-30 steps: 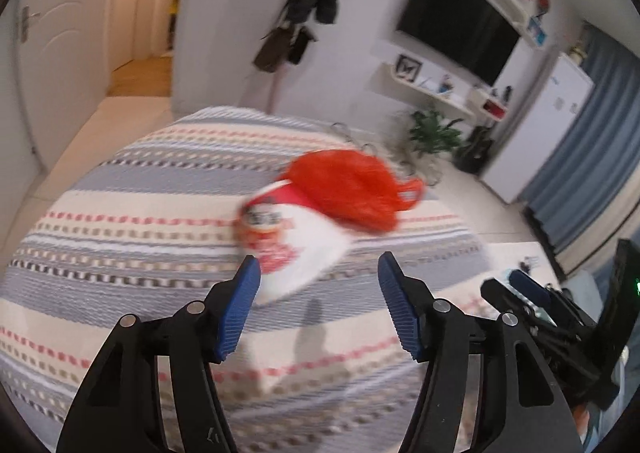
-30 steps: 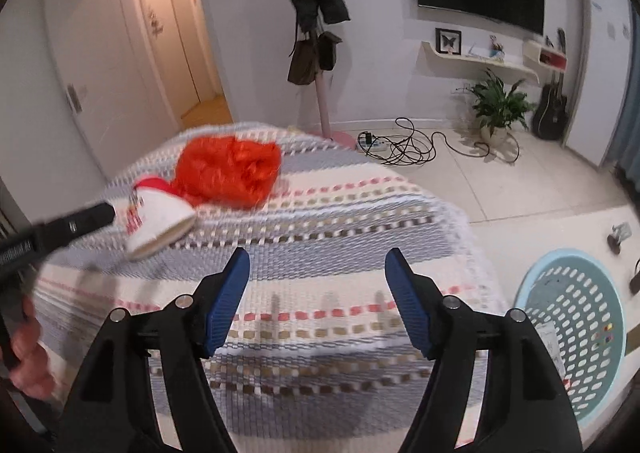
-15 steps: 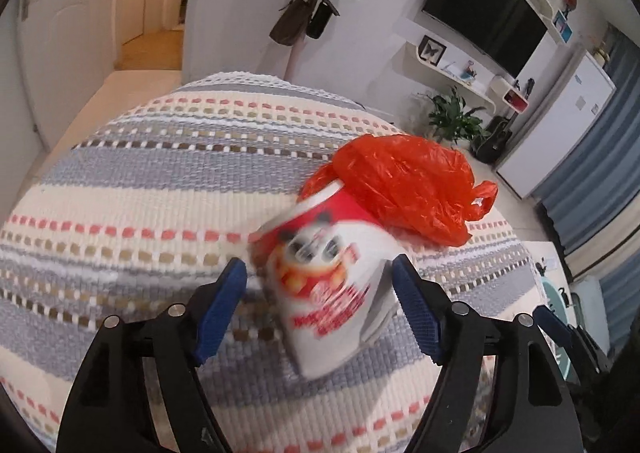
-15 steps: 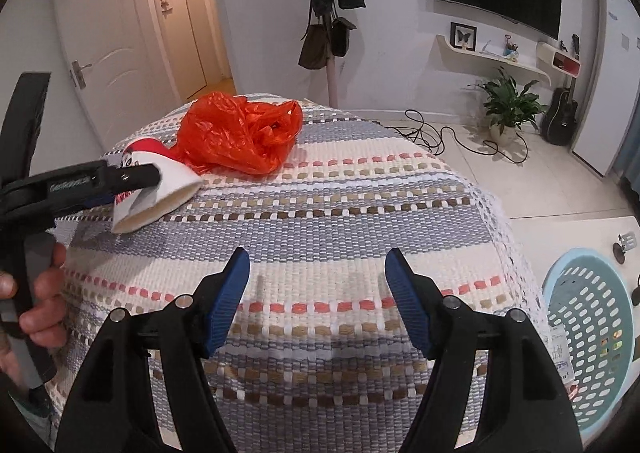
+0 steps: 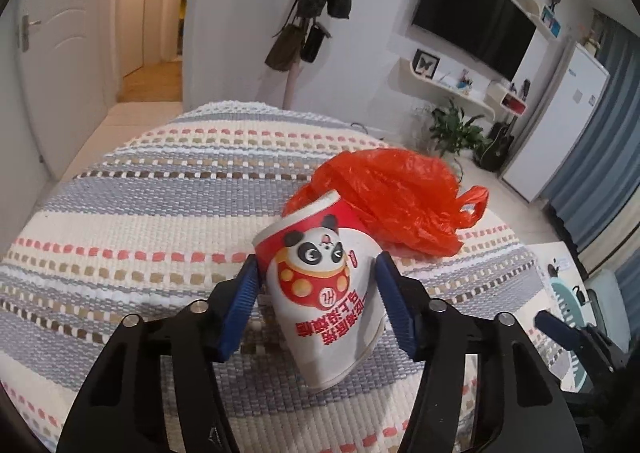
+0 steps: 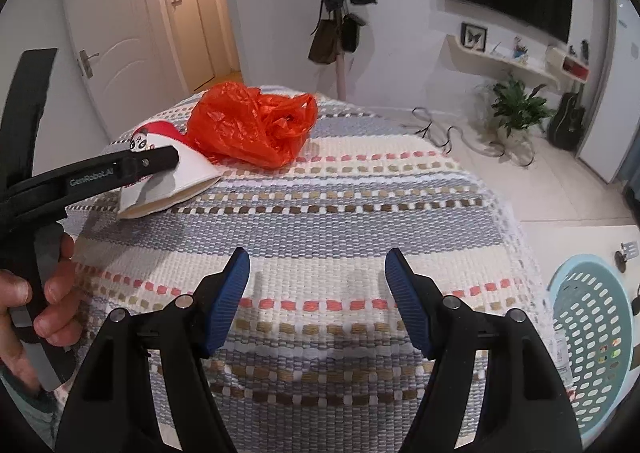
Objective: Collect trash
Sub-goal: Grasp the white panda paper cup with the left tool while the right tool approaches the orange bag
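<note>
Left gripper has just been closing around your paper cup, lying tipped on the bed's left side, mouth toward you; pads likely touching. Right gripper spread, empty. Orange bag touches the cup behind it.

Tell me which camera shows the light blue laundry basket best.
The right wrist view. There the light blue basket stands on the floor at the lower right, past the edge of the striped cloth, with its open top, rim and perforated wall visible. The left wrist view catches only a thin pale blue sliver at the right edge, partly hidden.
</note>
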A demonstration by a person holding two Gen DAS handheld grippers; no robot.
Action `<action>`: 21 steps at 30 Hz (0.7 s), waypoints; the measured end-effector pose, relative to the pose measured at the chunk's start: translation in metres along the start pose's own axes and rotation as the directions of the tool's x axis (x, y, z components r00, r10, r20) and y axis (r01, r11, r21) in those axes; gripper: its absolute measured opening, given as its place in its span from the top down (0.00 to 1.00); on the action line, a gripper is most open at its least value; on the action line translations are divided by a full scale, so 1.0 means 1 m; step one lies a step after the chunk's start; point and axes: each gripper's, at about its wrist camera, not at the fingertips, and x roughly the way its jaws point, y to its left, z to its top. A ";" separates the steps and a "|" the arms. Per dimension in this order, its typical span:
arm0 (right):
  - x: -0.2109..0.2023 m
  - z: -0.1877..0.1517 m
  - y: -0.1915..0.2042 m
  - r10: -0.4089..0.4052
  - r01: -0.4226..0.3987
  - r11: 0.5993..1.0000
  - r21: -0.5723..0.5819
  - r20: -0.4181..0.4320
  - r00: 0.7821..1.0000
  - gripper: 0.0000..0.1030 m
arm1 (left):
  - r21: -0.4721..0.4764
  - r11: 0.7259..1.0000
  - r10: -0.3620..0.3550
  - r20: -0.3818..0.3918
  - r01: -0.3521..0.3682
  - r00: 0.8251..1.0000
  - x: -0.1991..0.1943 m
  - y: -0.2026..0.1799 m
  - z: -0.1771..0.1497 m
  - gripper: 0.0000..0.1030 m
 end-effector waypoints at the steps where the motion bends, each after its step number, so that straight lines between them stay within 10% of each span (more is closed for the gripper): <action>1: 0.002 0.004 0.000 0.012 -0.012 1.000 0.003 -0.018 1.000 0.35 | -0.012 1.000 -0.011 0.005 0.011 1.000 -0.003 0.003 0.000 0.48; 21: 0.086 0.110 0.037 0.088 -0.089 0.996 0.016 0.031 0.996 0.18 | -0.134 0.990 0.064 0.102 -0.050 0.993 -0.028 0.031 0.000 0.51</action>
